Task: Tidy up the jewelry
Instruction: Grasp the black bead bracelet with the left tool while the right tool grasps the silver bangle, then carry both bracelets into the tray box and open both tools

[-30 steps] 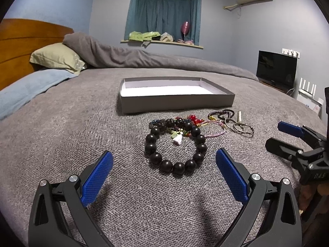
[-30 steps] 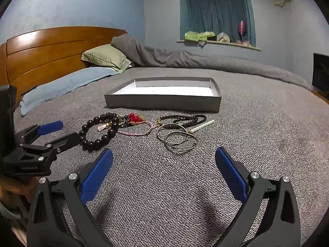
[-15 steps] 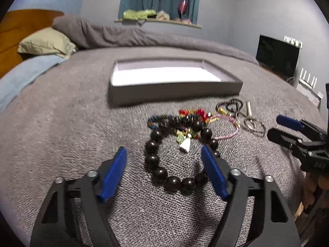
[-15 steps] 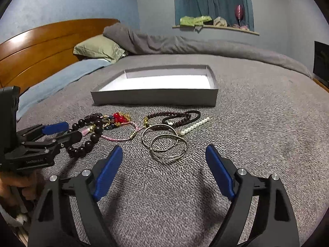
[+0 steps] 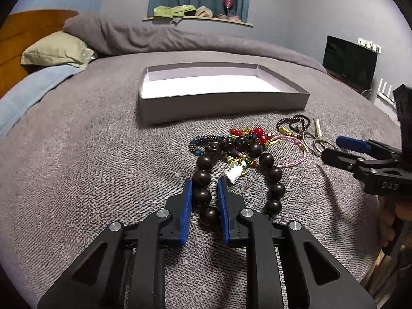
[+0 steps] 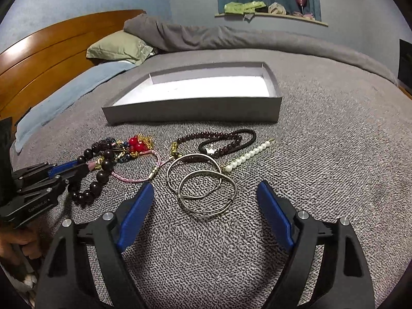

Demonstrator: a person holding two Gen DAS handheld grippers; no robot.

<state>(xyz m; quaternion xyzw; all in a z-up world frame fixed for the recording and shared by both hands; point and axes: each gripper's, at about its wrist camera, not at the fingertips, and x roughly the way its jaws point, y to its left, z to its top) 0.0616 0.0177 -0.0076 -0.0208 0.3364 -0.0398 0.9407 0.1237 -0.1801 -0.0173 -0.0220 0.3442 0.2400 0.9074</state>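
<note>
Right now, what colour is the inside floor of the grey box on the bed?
White; the box floor shows best in the right wrist view.

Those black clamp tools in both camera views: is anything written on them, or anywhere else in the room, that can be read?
"DAS": raised letters on the black body of the right gripper, in the left wrist view; they may be part of a longer word.
"GenRobot.AI", roughly: small pale lettering on the body of the left gripper, in the right wrist view; too blurred to be sure of.
Nothing readable on the grey box, the jewelry or the walls.
</note>
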